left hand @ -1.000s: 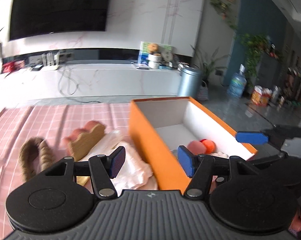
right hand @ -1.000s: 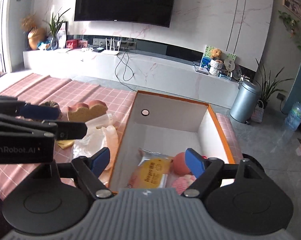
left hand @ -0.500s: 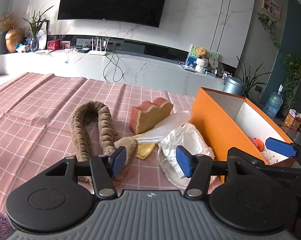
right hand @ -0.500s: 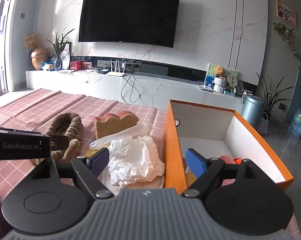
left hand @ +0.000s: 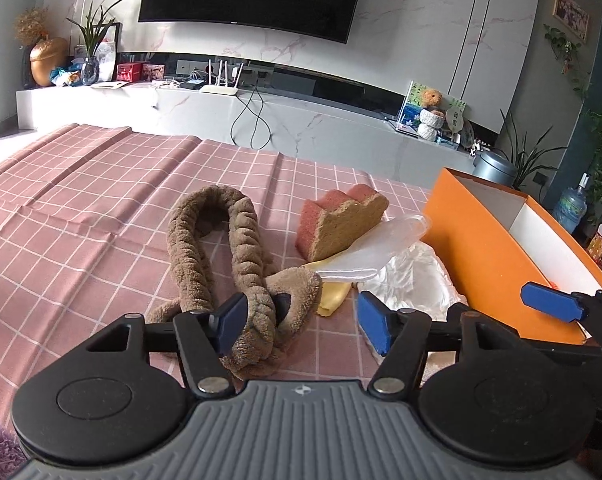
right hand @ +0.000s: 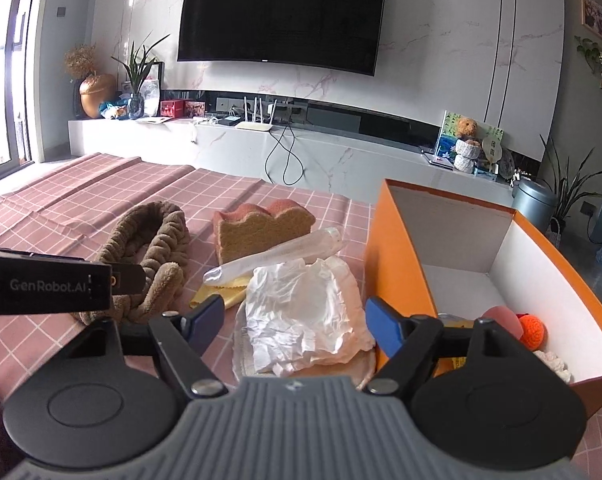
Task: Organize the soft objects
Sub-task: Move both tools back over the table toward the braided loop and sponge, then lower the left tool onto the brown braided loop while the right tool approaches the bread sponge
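- Both grippers are swinging away from the orange box (right hand: 397, 248) toward the pile on the pink checked cloth (left hand: 81, 216), compared with a second ago.
- We are holding the left gripper (left hand: 301, 322) open over the brown plush headband (left hand: 237, 248), the right gripper (right hand: 295, 320) open over the crumpled white bag (right hand: 301, 308).
- The headband is lying as a long loop, its long axis pointing away from us, its knotted end nearest.
- We are judging that gripping this thick near end is best.

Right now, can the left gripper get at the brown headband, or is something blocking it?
Probably yes. The left gripper is open, and the brown headband lies uncovered on the tablecloth, its near end already beside the left finger. Nothing is stacked on it.
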Available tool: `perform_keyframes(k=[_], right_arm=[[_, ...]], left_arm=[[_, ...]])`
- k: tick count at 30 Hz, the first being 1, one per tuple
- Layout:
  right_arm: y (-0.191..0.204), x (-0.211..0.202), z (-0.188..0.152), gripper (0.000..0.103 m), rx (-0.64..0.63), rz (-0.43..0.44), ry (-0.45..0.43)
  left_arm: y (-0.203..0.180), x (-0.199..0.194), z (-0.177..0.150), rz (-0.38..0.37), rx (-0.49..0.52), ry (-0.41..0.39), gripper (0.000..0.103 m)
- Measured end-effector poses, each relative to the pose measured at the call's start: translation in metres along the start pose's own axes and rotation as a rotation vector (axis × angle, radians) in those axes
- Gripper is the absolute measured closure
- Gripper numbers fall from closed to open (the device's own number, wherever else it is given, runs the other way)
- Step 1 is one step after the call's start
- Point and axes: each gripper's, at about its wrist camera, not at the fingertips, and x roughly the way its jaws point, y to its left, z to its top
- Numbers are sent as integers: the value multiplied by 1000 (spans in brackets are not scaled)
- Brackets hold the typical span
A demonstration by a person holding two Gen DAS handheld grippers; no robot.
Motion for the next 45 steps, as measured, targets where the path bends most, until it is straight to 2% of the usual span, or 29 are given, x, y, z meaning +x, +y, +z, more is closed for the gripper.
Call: perform_keyframes(k=[2,4,6,9,14,16,18,21,24,27,30,36,41,43,45], right_arm=[[0,8,4,31,-19,12,9],[0,18,13,31,-33,9,18],[1,30,22,38,-49,7,36],[8,48,32,48,-76,22,45],[30,79,55,48,-155,53,43],[34,95,67,45,-175,59,71],[35,112,78,36,-160,55,101],[27,135,92,25,-74,72,148],[25,155,100,19,14,83,201],[25,169,100,17,74,100,240],[25,180,99,16,100,87,281],[24,198,99,10,202,72,350],[27,211,100,7,240,45,367],[28,213,101,7,248,42,368],[28,212,100,13,251,51,367]], left_arm=[[2,4,4,18,-11,11,15],[7,9,12,31,-26,13,13],[16,14,21,65,-51,6,9],[34,27,37,91,-99,26,8],[48,56,52,122,-113,99,7],[50,70,54,114,-111,145,6],[53,84,56,115,-117,178,6],[56,98,56,111,-154,196,5],[54,110,57,113,-145,209,2],[49,119,56,118,-108,216,0],[47,129,54,153,-61,236,0],[49,141,53,184,-51,251,0],[44,146,50,192,-24,250,0],[45,145,50,171,-24,252,12],[45,144,50,153,-15,248,22]])
